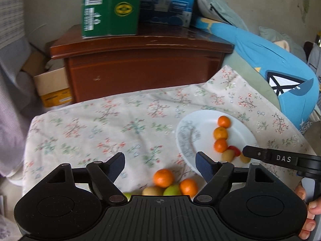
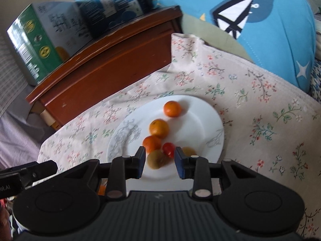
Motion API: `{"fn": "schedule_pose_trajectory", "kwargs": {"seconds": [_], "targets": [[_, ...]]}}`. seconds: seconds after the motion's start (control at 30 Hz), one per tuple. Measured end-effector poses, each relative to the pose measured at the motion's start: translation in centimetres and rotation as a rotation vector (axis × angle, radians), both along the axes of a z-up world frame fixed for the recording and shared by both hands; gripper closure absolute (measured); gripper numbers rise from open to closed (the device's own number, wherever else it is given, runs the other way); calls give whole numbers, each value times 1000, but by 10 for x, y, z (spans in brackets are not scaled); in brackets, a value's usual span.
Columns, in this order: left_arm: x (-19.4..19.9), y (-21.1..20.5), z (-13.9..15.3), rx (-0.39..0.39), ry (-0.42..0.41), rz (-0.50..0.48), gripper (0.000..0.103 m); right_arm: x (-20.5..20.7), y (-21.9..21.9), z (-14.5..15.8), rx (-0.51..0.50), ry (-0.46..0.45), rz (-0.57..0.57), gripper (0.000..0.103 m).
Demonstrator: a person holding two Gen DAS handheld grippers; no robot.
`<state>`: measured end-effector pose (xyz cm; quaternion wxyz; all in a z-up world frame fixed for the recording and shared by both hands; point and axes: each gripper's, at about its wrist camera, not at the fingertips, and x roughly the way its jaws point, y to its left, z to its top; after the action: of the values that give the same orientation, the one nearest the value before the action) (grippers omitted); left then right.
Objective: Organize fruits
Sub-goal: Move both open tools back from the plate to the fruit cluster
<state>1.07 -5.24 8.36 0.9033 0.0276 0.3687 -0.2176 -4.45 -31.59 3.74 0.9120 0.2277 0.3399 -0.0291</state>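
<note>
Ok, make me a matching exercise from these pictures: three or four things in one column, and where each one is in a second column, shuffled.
Things:
1. red tomato
2. green box
3. green apple
4. whale cushion

Places:
A. on the floral cloth, off the plate, beside two oranges
B. on the wooden cabinet, next to a blue box
C. on the white plate, near a kiwi
D. at the far edge of the cloth, beyond the plate

Pairs: 1-C, 2-B, 3-A, 4-D
</note>
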Motion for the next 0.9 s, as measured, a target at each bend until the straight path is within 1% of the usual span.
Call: {"fn": "schedule_pose_trajectory", "kwargs": {"seconds": [0.23,0.4,0.73,0.9], "targets": [[-12,19,1,11,7,29,24,-15,21,-2,-27,9,66,70],[-20,31,-2,24,14,41,24,-25,38,-9,-27,24,122,70],[-27,56,-23,67,73,84,24,-36,78,-15,-49,13,287,69],[-28,60,-32,115,82,87,24,-37,95,-19,-66,6,364,69]]}}
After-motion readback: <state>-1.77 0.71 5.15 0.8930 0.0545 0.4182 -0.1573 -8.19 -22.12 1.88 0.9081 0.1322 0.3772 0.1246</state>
